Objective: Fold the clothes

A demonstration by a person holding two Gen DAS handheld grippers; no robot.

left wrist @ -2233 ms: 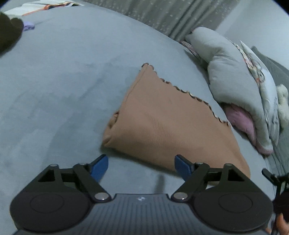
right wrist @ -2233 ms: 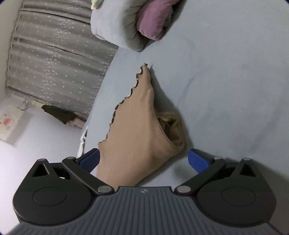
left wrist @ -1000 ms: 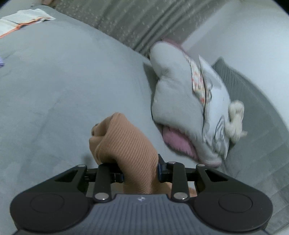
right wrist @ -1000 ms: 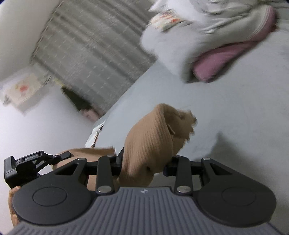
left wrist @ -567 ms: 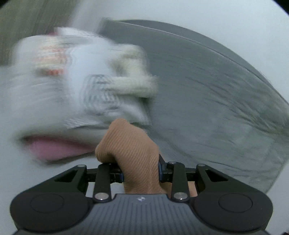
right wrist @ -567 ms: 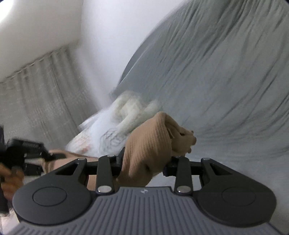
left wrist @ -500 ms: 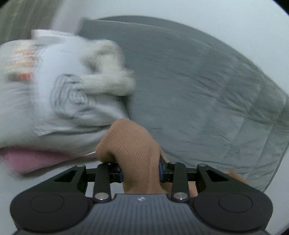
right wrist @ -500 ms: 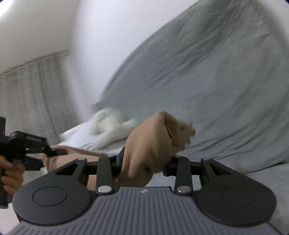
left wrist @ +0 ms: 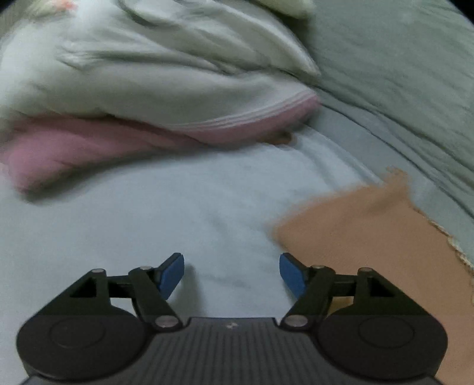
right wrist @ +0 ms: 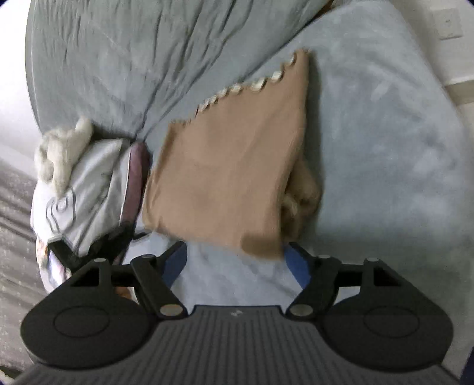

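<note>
Tan ribbed knit garment (right wrist: 231, 174): folded, lying on the blue-grey bedsheet (right wrist: 385, 154) beside the pillow (right wrist: 89, 183). Soft, light, limp; best pinched at a folded corner. My left gripper (left wrist: 231, 274) and right gripper (right wrist: 237, 263) are opening, holding nothing.

**Bedding and bystanders around the bed**

A pale blue bed sheet (left wrist: 154, 213) covers the mattress, lightly creased. Along its far edge lies a rumpled grey quilt (right wrist: 124, 53), folds running diagonally. A pile of soft items sits beside it: a light grey cushion (left wrist: 142, 68) with a pink layer (left wrist: 74, 148) underneath, touching the sheet, and a fluffy cream plush toy (right wrist: 59, 148) on top. A grey dotted curtain (right wrist: 14, 225) hangs at the left edge. A wall socket (right wrist: 448, 22) shows at upper right.
</note>
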